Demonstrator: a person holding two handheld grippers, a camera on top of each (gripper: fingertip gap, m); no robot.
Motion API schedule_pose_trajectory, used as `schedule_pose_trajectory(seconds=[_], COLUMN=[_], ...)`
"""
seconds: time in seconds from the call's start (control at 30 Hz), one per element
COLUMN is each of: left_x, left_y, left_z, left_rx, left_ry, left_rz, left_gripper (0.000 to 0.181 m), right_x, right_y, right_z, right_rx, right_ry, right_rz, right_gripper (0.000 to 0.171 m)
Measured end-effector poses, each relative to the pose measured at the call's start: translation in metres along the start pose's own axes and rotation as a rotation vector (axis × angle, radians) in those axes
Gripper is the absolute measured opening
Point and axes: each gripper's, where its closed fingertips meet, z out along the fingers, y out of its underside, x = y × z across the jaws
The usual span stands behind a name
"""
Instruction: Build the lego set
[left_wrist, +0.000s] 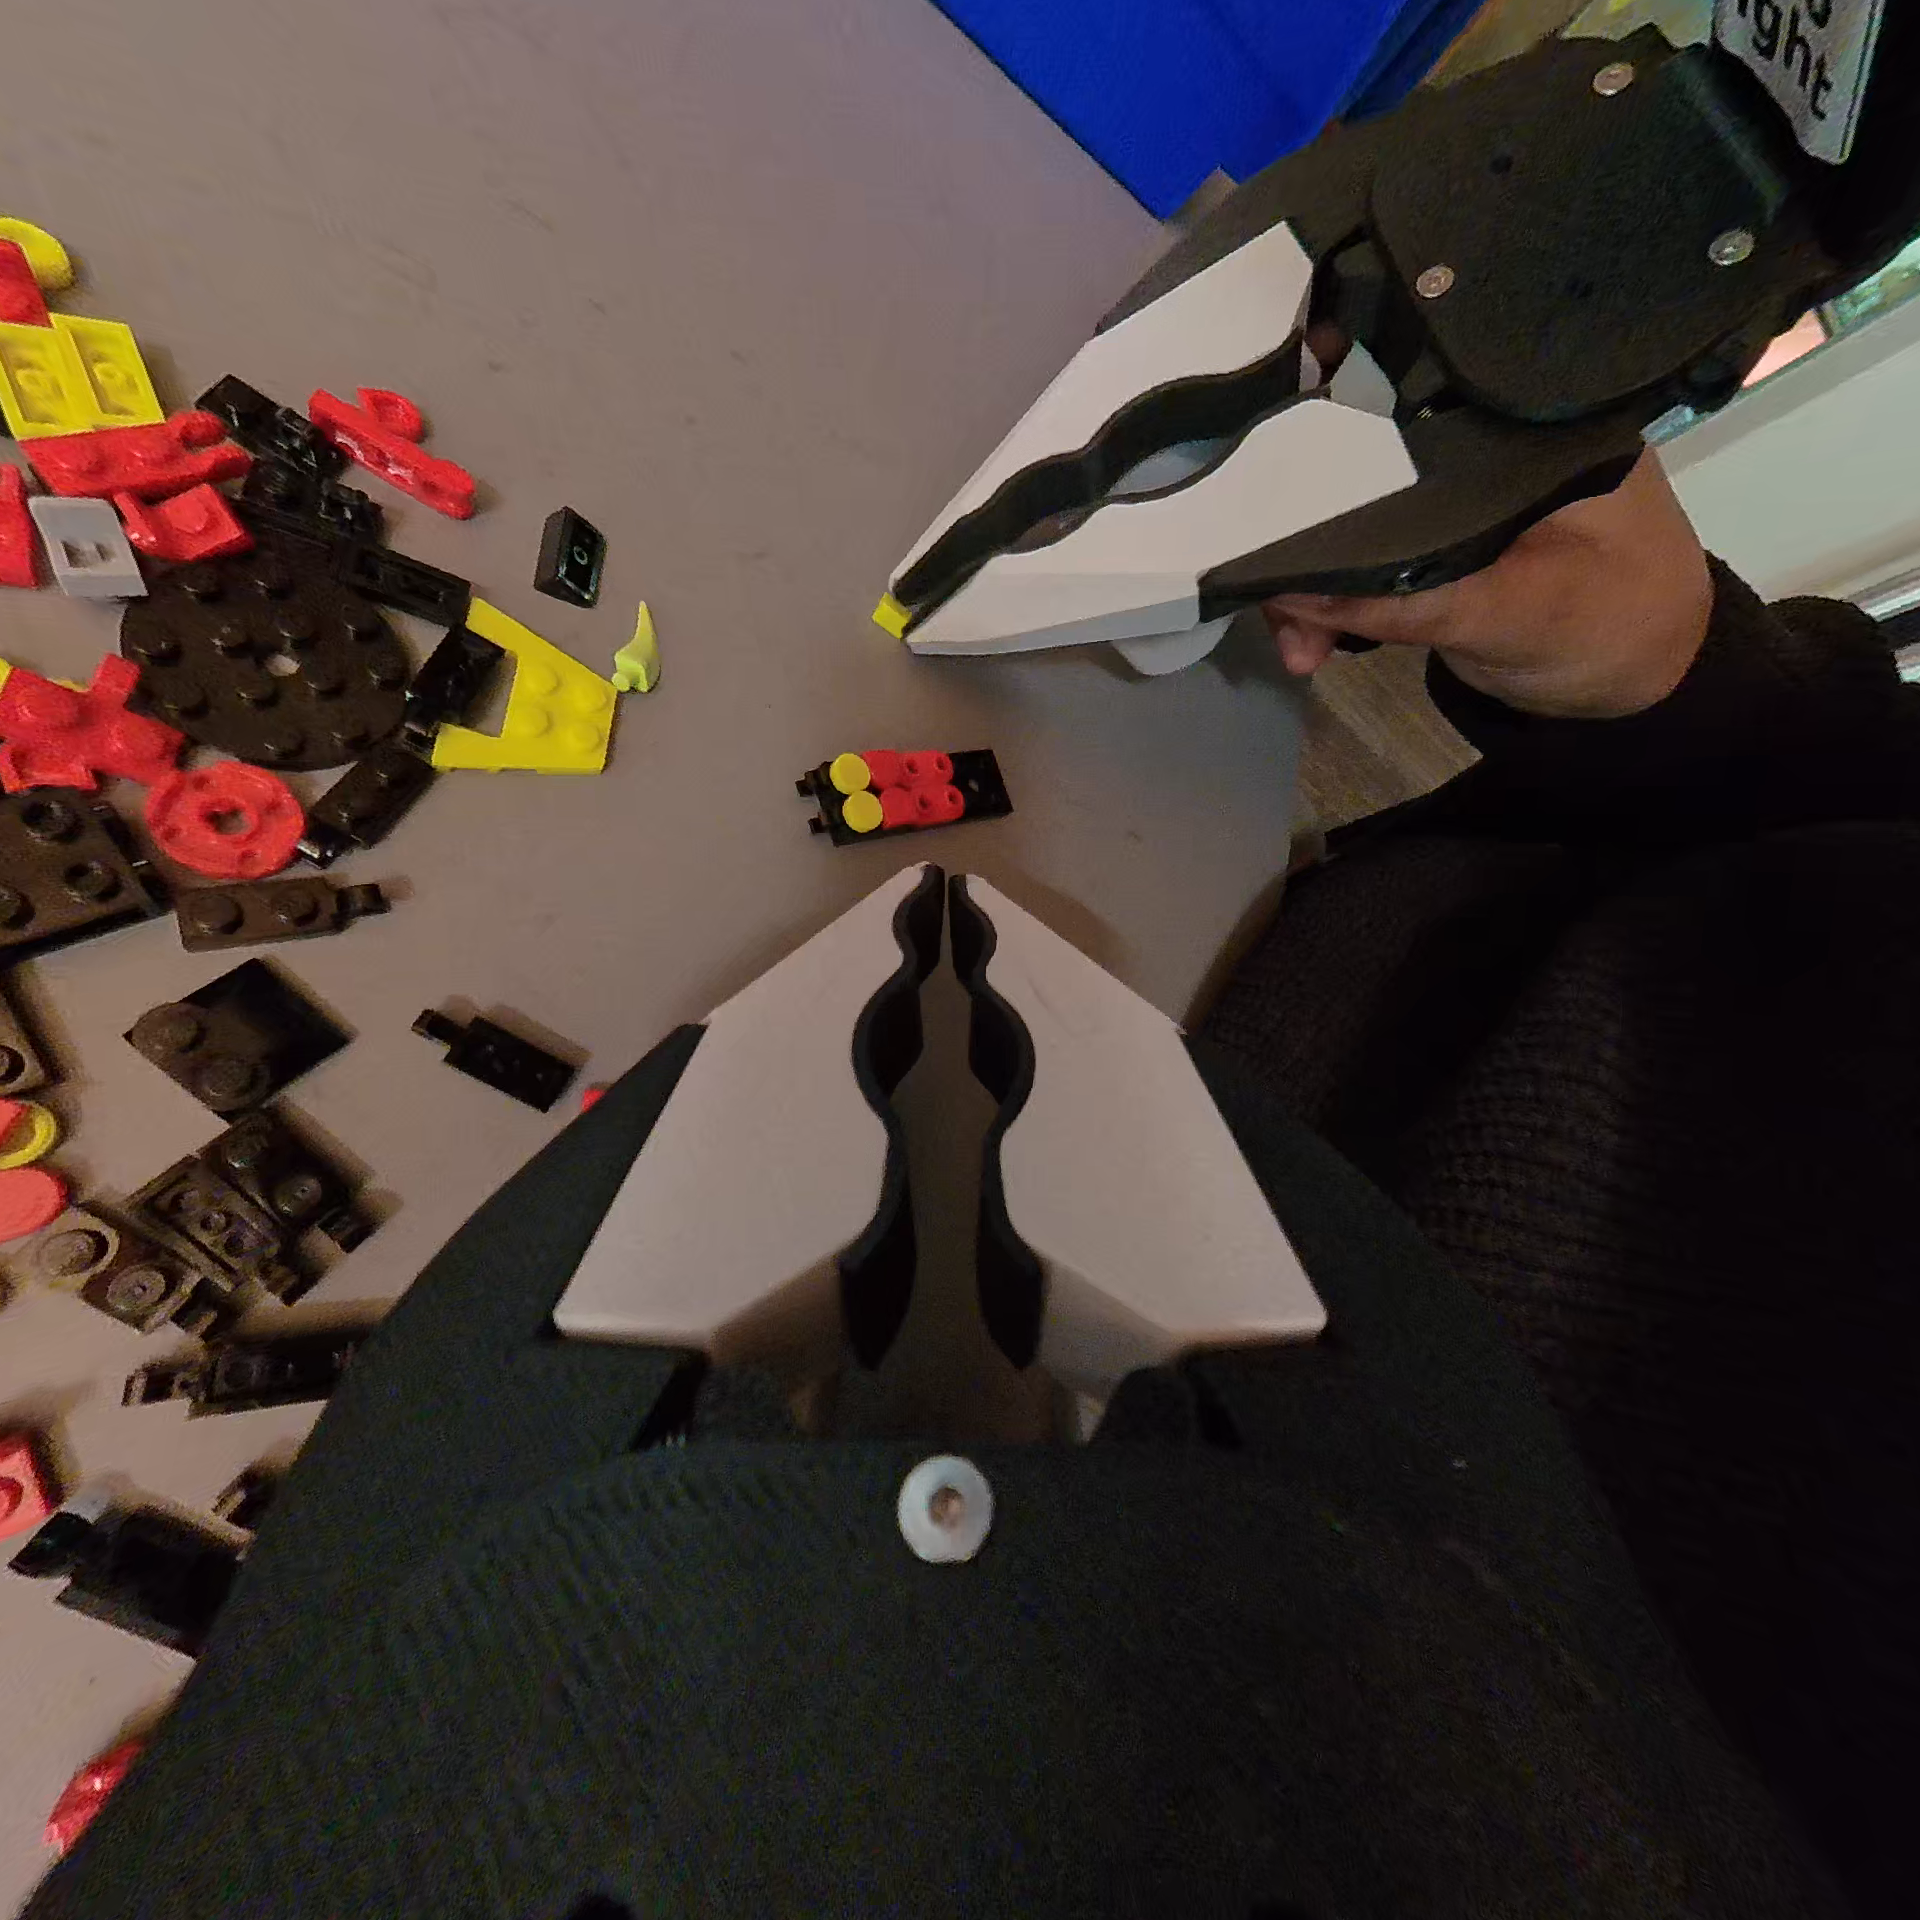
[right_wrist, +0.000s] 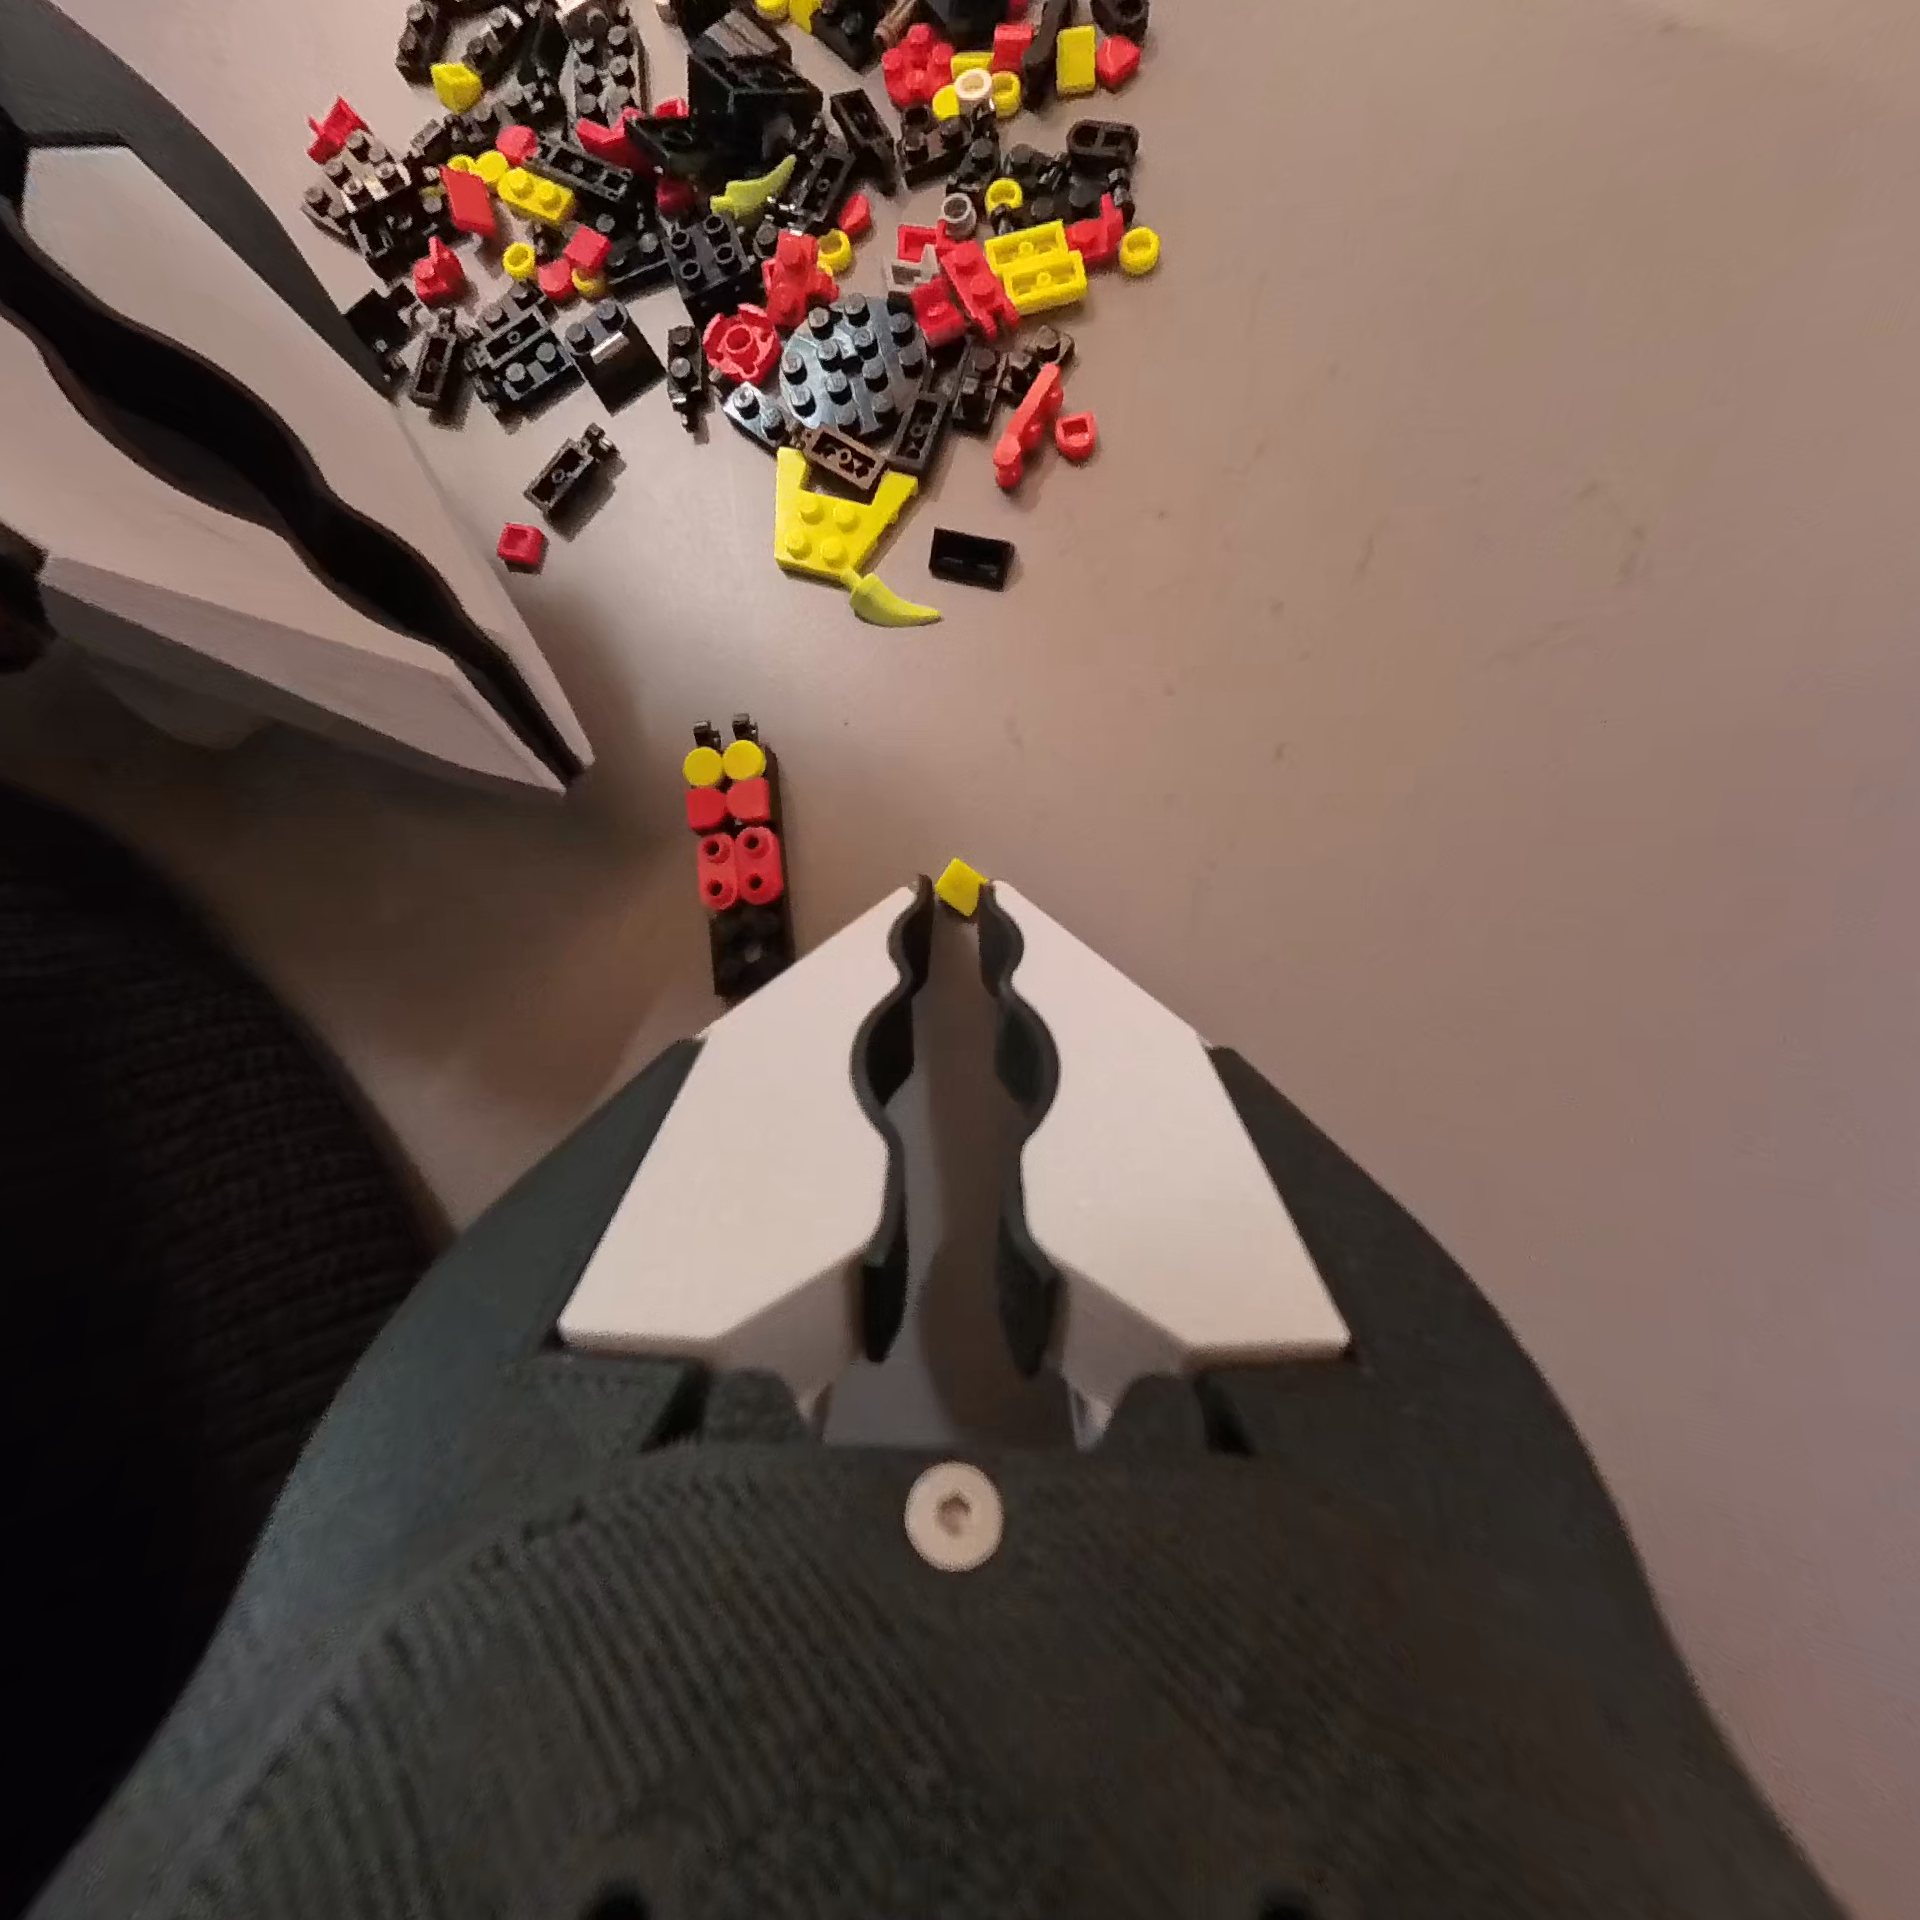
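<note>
A small build (left_wrist: 906, 794), a black plate carrying red bricks and two yellow round studs, lies on the grey table just ahead of my left gripper (left_wrist: 943, 881), which is shut and empty. The build also shows in the right wrist view (right_wrist: 740, 852), left of my right gripper (right_wrist: 956, 896). My right gripper is shut on a small yellow piece (right_wrist: 958, 885) at its tips. In the left wrist view the right gripper (left_wrist: 900, 615) sits up and right of the build with the yellow piece (left_wrist: 889, 613) poking out.
A pile of loose red, yellow and black pieces (right_wrist: 790, 229) lies farther off, with a black round plate (left_wrist: 265, 665), a yellow wedge plate (left_wrist: 540, 707) and a lime claw (left_wrist: 641, 655). A blue box (left_wrist: 1174, 73) stands at the table's far edge. A dark sleeve (left_wrist: 1621, 1091) is at right. The gap from one gripper's tips to the other's is roughly 7 centimeters.
</note>
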Motion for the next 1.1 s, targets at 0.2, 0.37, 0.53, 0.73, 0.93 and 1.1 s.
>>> schedule_pose_trajectory(seconds=[0.2, 0.37, 0.53, 0.73, 0.93, 1.1], left_x=[-0.001, -0.001, -0.002, -0.002, -0.003, -0.003], left_y=[0.000, 0.000, 0.000, 0.001, 0.001, 0.001], left_z=[0.000, 0.000, 0.000, 0.000, 0.000, 0.000], left_rx=[0.000, 0.000, -0.003, -0.005, -0.007, -0.007], left_ry=[-0.003, -0.004, -0.005, -0.007, -0.008, -0.010], left_rz=[0.003, 0.002, 0.002, 0.004, 0.004, 0.004], left_gripper=[0.000, 0.000, 0.000, 0.000, 0.000, 0.000], right_x=[0.000, -0.010, -0.007, -0.008, -0.008, -0.010], right_y=[-0.002, -0.004, -0.004, -0.006, -0.005, -0.006], right_z=[0.000, 0.001, 0.002, 0.006, 0.005, 0.003], right_rx=[0.008, 0.021, 0.014, 0.008, 0.010, 0.018], right_ry=[-0.011, -0.071, -0.049, -0.022, -0.039, -0.055], right_rz=[-0.011, -0.061, -0.048, -0.055, -0.051, -0.060], right_gripper=[0.006, 0.007, 0.014, 0.011, 0.006, 0.003])
